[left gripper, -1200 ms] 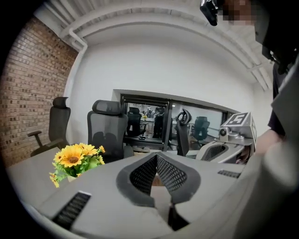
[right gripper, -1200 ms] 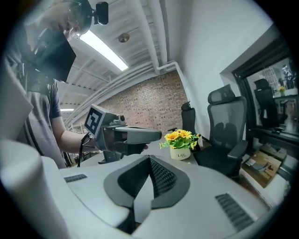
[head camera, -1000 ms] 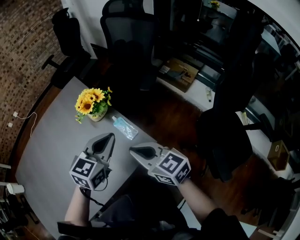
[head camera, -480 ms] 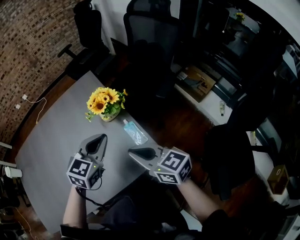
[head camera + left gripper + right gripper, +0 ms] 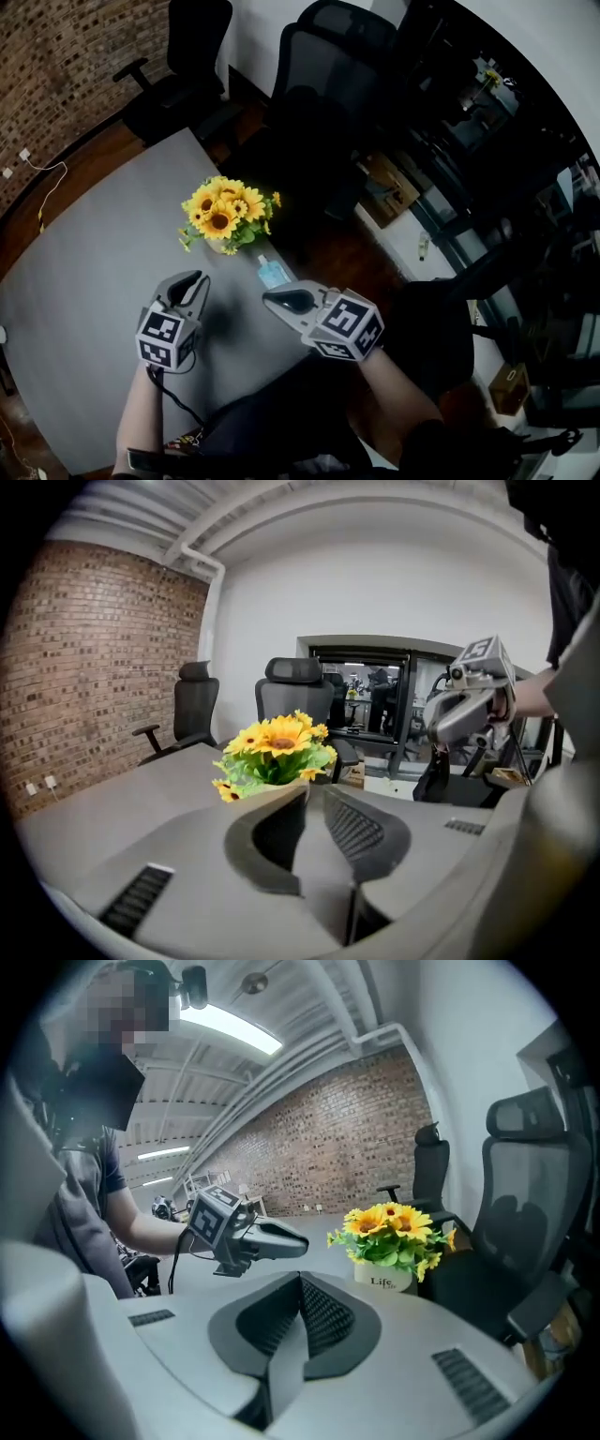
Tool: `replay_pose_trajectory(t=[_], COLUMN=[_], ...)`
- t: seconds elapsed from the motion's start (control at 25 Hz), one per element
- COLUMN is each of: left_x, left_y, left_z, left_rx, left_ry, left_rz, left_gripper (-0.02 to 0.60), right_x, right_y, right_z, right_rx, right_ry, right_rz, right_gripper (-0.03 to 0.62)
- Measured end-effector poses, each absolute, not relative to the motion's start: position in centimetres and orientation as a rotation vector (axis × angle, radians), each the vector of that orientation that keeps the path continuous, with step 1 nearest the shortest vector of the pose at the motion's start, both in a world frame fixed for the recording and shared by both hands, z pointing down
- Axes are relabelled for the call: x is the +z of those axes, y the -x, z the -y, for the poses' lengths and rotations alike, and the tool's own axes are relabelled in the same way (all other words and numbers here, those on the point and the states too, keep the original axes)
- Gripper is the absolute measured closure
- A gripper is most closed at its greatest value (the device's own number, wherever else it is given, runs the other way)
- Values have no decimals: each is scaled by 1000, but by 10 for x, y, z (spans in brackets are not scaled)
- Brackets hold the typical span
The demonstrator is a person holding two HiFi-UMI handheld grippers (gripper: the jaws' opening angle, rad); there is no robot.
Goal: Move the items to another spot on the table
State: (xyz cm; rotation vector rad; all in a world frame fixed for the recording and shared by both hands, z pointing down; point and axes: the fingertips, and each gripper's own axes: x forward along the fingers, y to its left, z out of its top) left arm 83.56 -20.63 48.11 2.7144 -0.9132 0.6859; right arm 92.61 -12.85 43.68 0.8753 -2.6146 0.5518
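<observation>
Right, starting at the far left, a brick wall [image 5: 66,47] runs behind the grey tabletop [image 5: 84,253], which fills the left half of my head view. My left claw [image 5: 193,278] hangs over the near part of the tabletop and points toward the flowers. In the left gripper view its jaws stand a narrow slit apart; they have just been opening, and nothing sits between them. I see only the flowers further off through the gap.

The flowers [image 5: 228,214], a bunch of yellow sunflowers with green leaves, stand upright in a small pale pot [image 5: 384,1280] near the far right edge of the tabletop. They are well clear of both claws. Just to the right of the pot, close to the tabletop's edge, lies a small clear bottle [image 5: 273,273] with a bluish tint. From the head view, part of it is hidden behind the tip of my right claw.

My right claw [image 5: 277,298] is held beside the left one and aims leftward, toward the flowers. In the right gripper view its jaws are pressed fully together and hold nothing.

Beyond the tabletop stand two black office chairs [image 5: 323,56] on a dark wooden floor.
</observation>
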Motion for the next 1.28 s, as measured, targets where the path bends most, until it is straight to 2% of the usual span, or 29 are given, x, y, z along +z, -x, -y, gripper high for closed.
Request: replay_pose_trajectory(t=[0.08, 0.12, 0.32, 0.4, 0.84, 1.28], left_x=[501, 509, 533, 550, 593, 596], left_y=[-834, -834, -835, -841, -863, -896], left_z=[214, 216, 238, 248, 309, 334], left_rx=[714, 730, 691, 748, 706, 656], left_ry=[-2694, -2687, -2663, -2654, -2683, -2790], left_rz=[858, 841, 841, 824, 907, 823], left_gripper=[321, 318, 219, 61, 51, 51], right_x=[443, 446, 459, 466, 500, 519], right_y=[-925, -926, -916, -912, -941, -954], right_z=[146, 152, 167, 170, 210, 221], right_rx=[570, 578, 604, 607, 698, 770], right_ry=[-902, -911, -839, -783, -748, -761], right_rz=[2591, 2580, 2572, 2576, 2528, 2504], right_gripper=[614, 614, 614, 614, 614, 614])
